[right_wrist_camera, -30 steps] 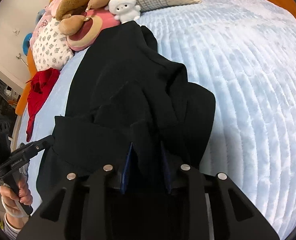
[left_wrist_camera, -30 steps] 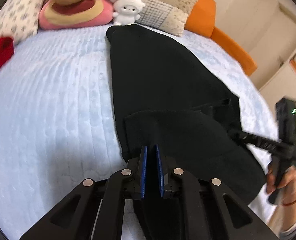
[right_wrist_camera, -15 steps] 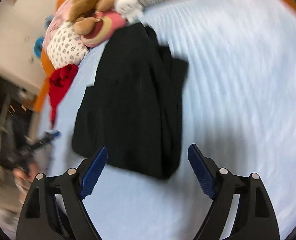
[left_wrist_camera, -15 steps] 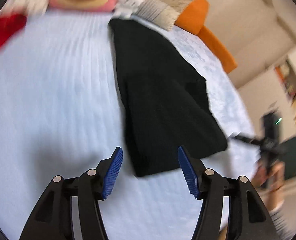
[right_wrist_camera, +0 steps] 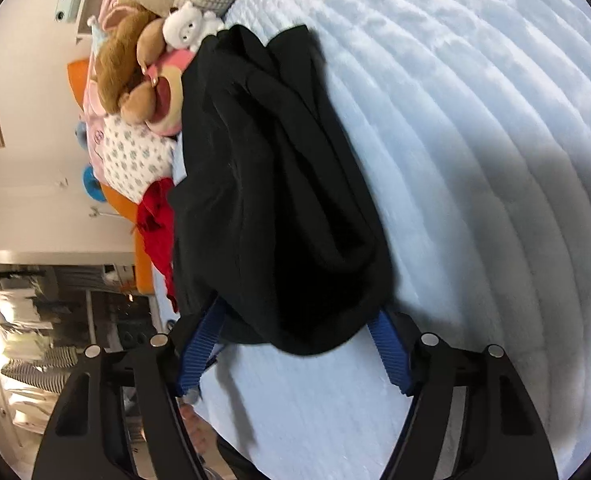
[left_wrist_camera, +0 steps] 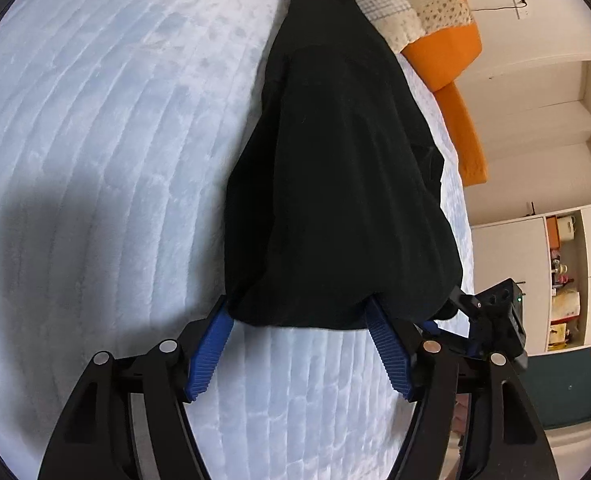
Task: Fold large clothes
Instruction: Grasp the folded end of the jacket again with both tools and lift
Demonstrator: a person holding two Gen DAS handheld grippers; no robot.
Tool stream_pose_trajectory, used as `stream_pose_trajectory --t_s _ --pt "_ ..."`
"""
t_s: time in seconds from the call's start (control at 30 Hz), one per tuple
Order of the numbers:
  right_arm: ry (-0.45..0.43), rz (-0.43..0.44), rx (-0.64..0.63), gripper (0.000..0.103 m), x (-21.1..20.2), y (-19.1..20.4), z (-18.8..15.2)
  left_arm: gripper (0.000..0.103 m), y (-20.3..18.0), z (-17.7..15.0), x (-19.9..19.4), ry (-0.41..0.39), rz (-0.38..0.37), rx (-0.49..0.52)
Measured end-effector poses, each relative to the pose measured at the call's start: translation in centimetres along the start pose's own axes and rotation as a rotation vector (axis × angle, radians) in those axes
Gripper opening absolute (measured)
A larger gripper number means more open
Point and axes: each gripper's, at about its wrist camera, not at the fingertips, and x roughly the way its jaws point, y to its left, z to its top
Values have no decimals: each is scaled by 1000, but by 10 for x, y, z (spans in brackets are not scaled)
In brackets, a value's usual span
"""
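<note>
Black garment lying lengthwise on the bed.
Left gripper and right gripper both spread wide at its near edge, gripping nothing; toys by far end.

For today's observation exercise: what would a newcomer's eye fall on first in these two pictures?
First, the long black fabric garment, lying lengthwise on the pale blue quilted bedspread. Its near hem sits between the blue-padded fingers of the open left gripper and open right gripper. At the far end, a white plush toy and a brown plush toy sit among pillows, with a red cloth beside the garment.
</note>
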Motion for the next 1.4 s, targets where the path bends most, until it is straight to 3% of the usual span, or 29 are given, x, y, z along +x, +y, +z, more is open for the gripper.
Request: stream_pose_trajectory --t_s 0.1,0.27,0.4,0.53,0.6,0.63,0.8,0.9,1.13,1.4 --pt "3 15 -6 59 -4 1 1 70 0 -3 -2 -5 -31 -11" --pt "6 56 26 59 -11 -8 0 70 2 -7 -12 -11 -104 -41" --pt "1 18 -4 58 -8 -5 -2 70 3 -5 -15 -14 -120 -47" --pt "-6 -6 -45 49 -6 0 -1 70 6 -6 -20 -31 -120 -39" --pt "-9 -18 -54 41 -3 -1 -1 61 7 -3 -17 -37 -117 -45" --pt "-10 -22 -57 38 -3 -2 -1 51 9 -2 -16 -40 -116 -50" --pt "-26 8 -84 17 -5 1 -3 38 16 -1 -13 -38 -164 -74" --pt "-35 34 -98 13 -10 14 1 33 15 4 -19 -34 -215 -112" --pt "-74 35 -203 11 -29 71 29 29 -40 43 -54 -89 -183 40" --pt "-113 -15 -331 10 -33 152 92 26 -90 127 -79 -160 -97 145"
